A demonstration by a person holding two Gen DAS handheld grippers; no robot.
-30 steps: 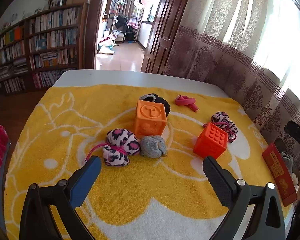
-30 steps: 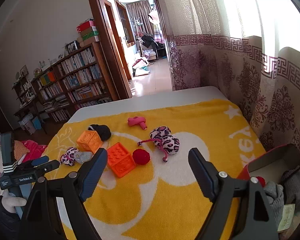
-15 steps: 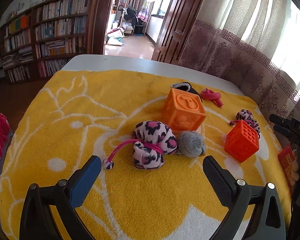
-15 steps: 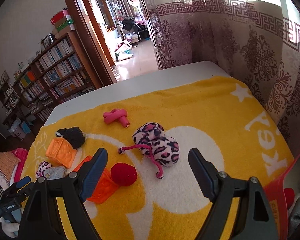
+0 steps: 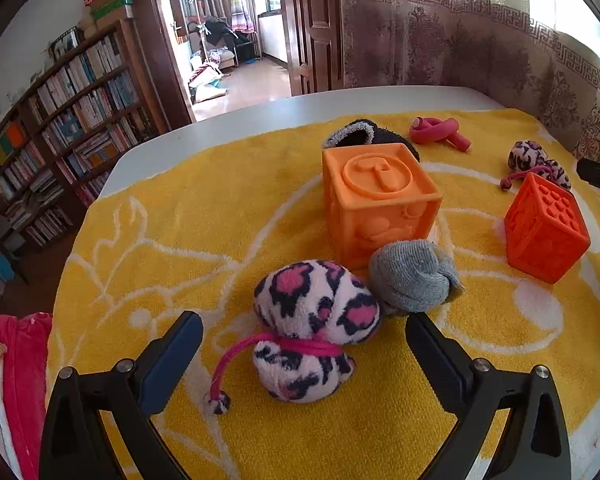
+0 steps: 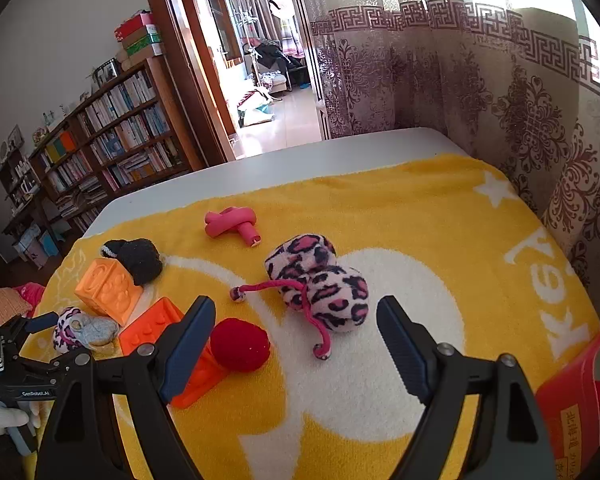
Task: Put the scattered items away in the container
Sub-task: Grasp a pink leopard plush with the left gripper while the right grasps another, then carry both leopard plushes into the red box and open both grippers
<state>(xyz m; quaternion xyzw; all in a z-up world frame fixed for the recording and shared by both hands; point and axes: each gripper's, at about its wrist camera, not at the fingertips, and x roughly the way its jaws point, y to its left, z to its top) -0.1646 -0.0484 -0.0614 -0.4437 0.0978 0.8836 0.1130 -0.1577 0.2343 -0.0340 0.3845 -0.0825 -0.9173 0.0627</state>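
yellow towel (image 5: 260, 208) covers most of the counter (image 5: 340, 100), and over the last second both views have closed in on it: the toys fill far more of each picture than they did.

the red container (image 6: 572, 392) sits at the right edge of the counter in the right wrist view, only its wall and corner showing, well apart from most of the clutter. nothing new has gone into it that i can see.

the left hand-held gripper (image 5: 304, 340) has come down and forward, and its released jaws now straddle the near leopard plush pouch (image 5: 316, 324), which touches the grey sock ball (image 5: 414, 276) beside the orange letter cube (image 5: 376, 200). the pads are not yet on the fabric.

the right hand-held gripper (image 6: 294, 324) has advanced too, jaws released, with the second leopard plush pouch (image 6: 320, 280) just ahead of its tips and the red ball (image 6: 240, 344) by its left finger, against the orange studded cube (image 6: 156, 328).

i judge two grasps are being lined up at once; the pink cords may trail on lifting.
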